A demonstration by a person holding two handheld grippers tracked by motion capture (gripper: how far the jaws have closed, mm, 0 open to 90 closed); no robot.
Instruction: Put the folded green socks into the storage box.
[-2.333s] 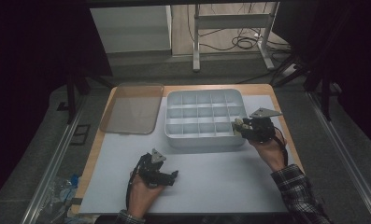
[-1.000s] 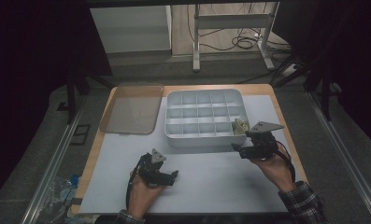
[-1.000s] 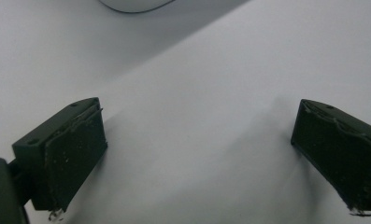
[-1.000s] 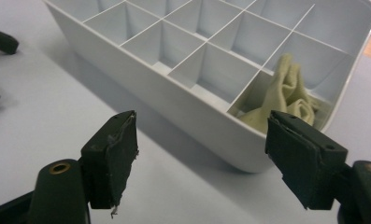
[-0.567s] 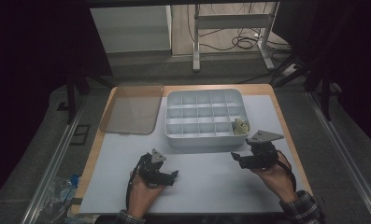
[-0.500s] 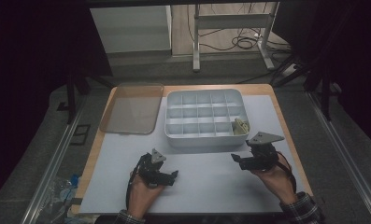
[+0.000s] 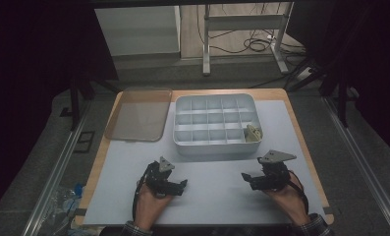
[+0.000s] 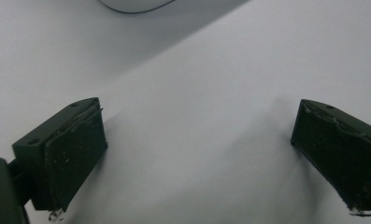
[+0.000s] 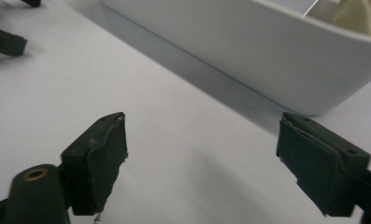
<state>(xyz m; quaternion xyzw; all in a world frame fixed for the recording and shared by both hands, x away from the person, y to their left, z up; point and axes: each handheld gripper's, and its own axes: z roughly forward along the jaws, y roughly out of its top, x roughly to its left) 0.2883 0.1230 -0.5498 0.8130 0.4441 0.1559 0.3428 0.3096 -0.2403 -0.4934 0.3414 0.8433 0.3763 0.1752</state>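
Note:
A white compartment tray (image 7: 214, 101) stands at the middle back of the table. A small cream piece (image 7: 253, 132) lies in its front right compartment. My right gripper (image 7: 245, 178) hovers low over the mat in front of the tray's right corner, pointing left. Its jaws have just been opening and stand wide with nothing between them. In the right gripper view (image 9: 202, 158) the tray wall (image 9: 248, 51) rises just ahead, with the cream piece (image 9: 360, 14) inside. My left gripper (image 7: 181, 185) rests on the mat at the front left, open and empty (image 8: 197, 154).
A clear brownish lid (image 7: 133, 114) lies flat to the left of the tray. The grey mat (image 7: 212, 196) covers the wooden table. The left gripper's jaw tips (image 9: 5, 42) show far off in the right gripper view. The tray's rounded corner (image 8: 131, 4) shows in the left gripper view.
My right gripper has drawn back from the tray's right front corner toward the near edge and sunk lower. The cream piece stays in the tray. The left hand has kept still.

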